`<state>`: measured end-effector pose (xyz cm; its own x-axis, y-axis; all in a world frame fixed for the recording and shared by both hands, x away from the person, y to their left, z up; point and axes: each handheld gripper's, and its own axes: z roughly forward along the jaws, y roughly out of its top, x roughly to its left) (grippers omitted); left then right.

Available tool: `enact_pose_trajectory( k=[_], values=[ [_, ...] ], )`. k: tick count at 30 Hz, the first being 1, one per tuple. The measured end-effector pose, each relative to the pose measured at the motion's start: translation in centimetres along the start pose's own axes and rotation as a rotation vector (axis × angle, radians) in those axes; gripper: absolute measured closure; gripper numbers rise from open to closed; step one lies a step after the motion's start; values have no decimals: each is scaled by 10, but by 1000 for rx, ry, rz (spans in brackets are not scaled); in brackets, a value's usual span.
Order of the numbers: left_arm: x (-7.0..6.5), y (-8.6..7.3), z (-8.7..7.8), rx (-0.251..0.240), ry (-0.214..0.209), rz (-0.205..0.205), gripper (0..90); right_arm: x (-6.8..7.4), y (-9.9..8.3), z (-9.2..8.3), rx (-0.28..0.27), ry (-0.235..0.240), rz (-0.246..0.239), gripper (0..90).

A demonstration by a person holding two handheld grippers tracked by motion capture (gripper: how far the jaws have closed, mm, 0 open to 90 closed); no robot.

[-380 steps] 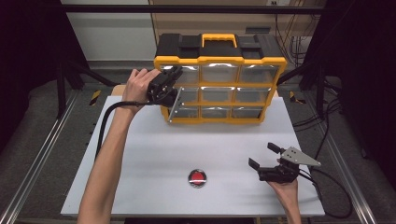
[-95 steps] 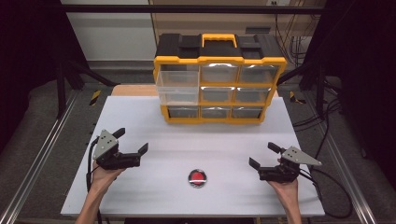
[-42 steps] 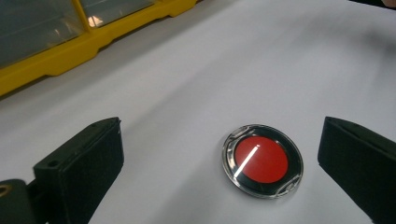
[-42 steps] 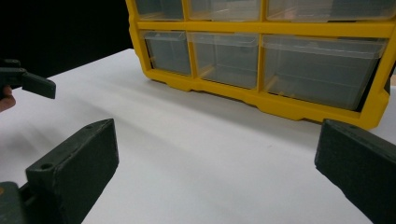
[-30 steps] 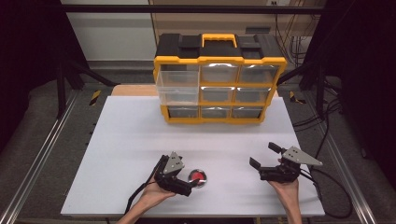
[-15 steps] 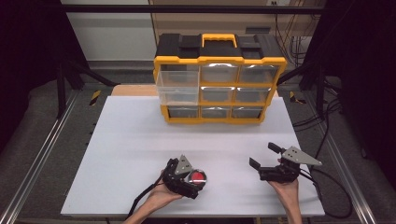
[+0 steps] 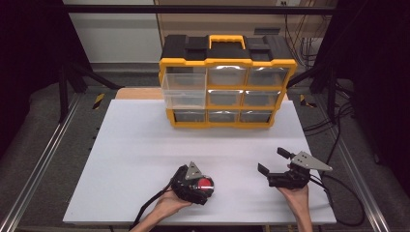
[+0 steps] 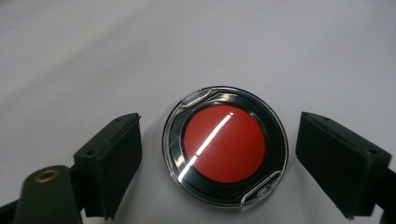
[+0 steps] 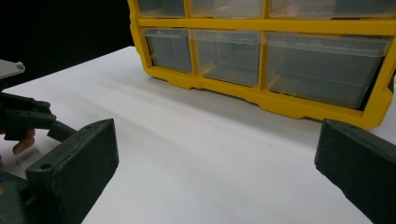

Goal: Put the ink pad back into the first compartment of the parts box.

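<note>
The left gripper (image 7: 202, 188) is down over the red disc (image 8: 225, 145) on the worktop (image 7: 145, 145); its fingers (image 8: 112, 163) have just been closing, not yet touching. The lift is left, I judge. The right gripper (image 7: 275, 166) rests wide, empty.

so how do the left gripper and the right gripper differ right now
The left gripper points down with the round red-topped case between its jaws, which have just been closing but stand clear of the case on both sides. The right gripper has nothing between its jaws and faces the yellow drawer organizer across the white table. Both are open, black, and held low near the table's front edge.
</note>
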<state>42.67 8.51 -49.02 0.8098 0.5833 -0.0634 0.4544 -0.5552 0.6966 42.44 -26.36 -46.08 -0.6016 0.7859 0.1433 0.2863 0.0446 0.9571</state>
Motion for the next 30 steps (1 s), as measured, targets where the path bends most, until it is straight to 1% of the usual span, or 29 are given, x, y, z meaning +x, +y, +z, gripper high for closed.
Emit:
enact_pose_trajectory(
  k=[4, 9, 12, 19, 24, 30],
  values=[
    [1, 0, -1, -1, 2, -4, 201, 0, 0, 0, 0, 0, -5, 5],
    [-2, 1, -1, 6, 12, 6, 227, 0, 0, 1, 0, 0, -3, 5],
    [-3, 2, 0, 15, 23, 23, 228, 0, 0, 1, 1, 0, -3, 5],
    [-5, 3, 1, 21, 33, 22, 241, 0, 0, 1, -1, -1, -1, 5],
    [-7, 4, 2, 32, 47, 33, 243, -1, 0, 0, -3, -2, 0, 5],
    [-7, 5, 2, 37, 49, 29, 251, 0, -1, 1, -2, -1, 2, 5]
  ],
)
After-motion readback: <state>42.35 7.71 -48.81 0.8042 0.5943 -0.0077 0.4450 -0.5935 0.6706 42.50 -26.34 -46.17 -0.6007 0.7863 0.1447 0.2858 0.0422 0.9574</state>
